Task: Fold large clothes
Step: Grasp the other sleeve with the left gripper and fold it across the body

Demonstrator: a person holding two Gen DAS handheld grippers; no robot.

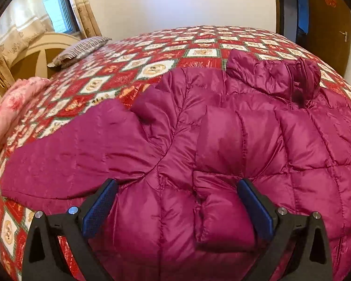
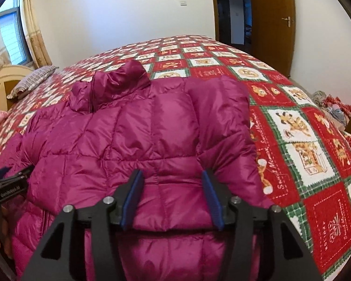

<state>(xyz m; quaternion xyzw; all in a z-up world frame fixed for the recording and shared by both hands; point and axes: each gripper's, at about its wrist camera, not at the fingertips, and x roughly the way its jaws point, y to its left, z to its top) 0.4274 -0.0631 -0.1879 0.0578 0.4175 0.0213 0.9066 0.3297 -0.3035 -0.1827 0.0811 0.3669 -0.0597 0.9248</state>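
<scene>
A magenta quilted down jacket (image 1: 222, 126) lies spread on the bed, collar (image 1: 280, 79) at the far side. One sleeve (image 1: 65, 149) stretches out to the left. My left gripper (image 1: 177, 185) is open, its blue-padded jaws standing either side of a folded sleeve end near the jacket's hem. In the right wrist view the jacket (image 2: 133, 131) fills the middle. My right gripper (image 2: 172, 178) is open, jaws either side of the folded-in right sleeve, not closed on it. The left gripper's body (image 2: 9, 185) shows at the left edge.
A red and white patchwork quilt (image 2: 299, 140) covers the bed. A striped pillow (image 1: 79, 49) and a pink folded cloth (image 1: 14, 107) lie at the bed's left end by the headboard. A brown door (image 2: 271, 16) and a clutter pile (image 2: 334, 107) are right.
</scene>
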